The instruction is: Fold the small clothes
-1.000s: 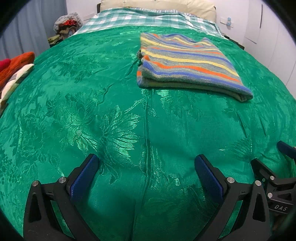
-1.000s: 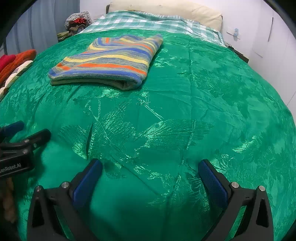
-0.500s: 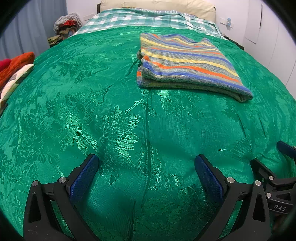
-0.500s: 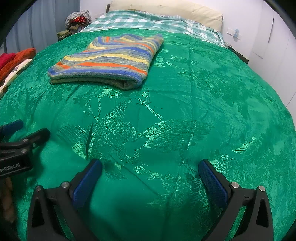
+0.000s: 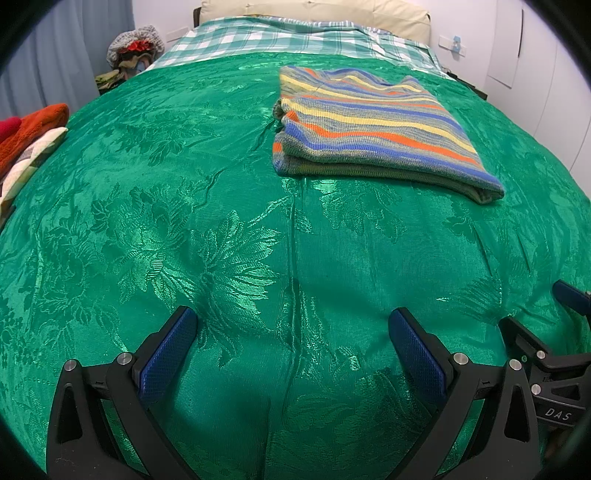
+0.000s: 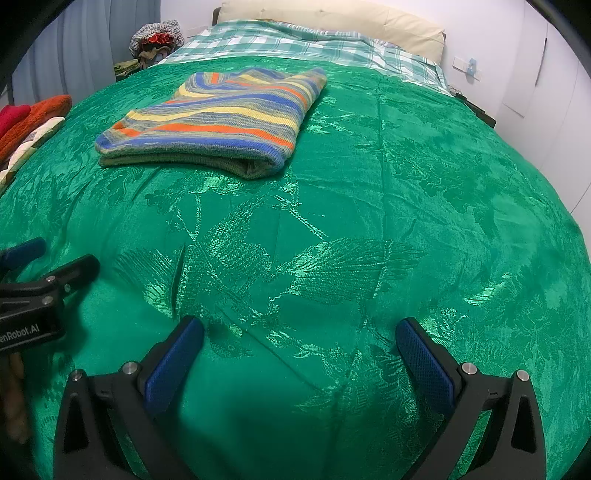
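left gripper (image 5: 291,328): bottom of left wrist frame, jaws spread wide, nothing between them, low over the green bedspread (image 5: 184,206). Its tips also show at left edge of right wrist frame (image 6: 55,266).
right gripper (image 6: 299,332): bottom of right wrist frame, jaws wide apart, empty, over bare bedspread. One fingertip and body show at lower right of left wrist frame (image 5: 546,350).
striped sweater (image 5: 369,122): folded into a flat rectangle, lying on the bedspread, upper right of centre in left wrist frame, upper left in right wrist frame (image 6: 221,114). Well apart from both grippers, nothing touching it.
path to sweater: only bare bedspread with shallow creases between grippers and sweater.
left edge: orange-red knit item (image 5: 33,129) with a cream patterned cloth (image 5: 29,158) beside it, at the bed's side.
far end: green-white checked sheet (image 5: 280,37), cream pillow (image 5: 314,9) behind it.
upper left corner: heap of clothes (image 5: 131,51) off the bed, contents too small to tell.
hand: part of a finger at lower left edge of right wrist frame (image 6: 14,406), blurred.
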Tool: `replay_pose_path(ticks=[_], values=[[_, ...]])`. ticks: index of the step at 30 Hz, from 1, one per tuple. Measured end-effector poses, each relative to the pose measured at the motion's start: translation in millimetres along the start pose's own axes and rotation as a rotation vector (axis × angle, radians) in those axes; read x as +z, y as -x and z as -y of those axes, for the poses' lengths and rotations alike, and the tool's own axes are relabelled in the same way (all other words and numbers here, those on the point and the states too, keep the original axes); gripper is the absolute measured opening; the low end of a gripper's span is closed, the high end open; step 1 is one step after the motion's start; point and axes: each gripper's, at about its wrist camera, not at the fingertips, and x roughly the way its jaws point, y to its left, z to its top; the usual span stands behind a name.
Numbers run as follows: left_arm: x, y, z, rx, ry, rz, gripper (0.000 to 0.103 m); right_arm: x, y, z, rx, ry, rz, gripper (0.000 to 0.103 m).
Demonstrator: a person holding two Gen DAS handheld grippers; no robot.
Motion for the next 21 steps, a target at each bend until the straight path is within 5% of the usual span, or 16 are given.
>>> replay_pose_path(ticks=[21], values=[[0.8, -1.9, 0.1, -0.003, 0.0, 0.001, 0.103, -0.2, 0.1, 0.3, 0.001, 0.0, 0.001, 0.103]])
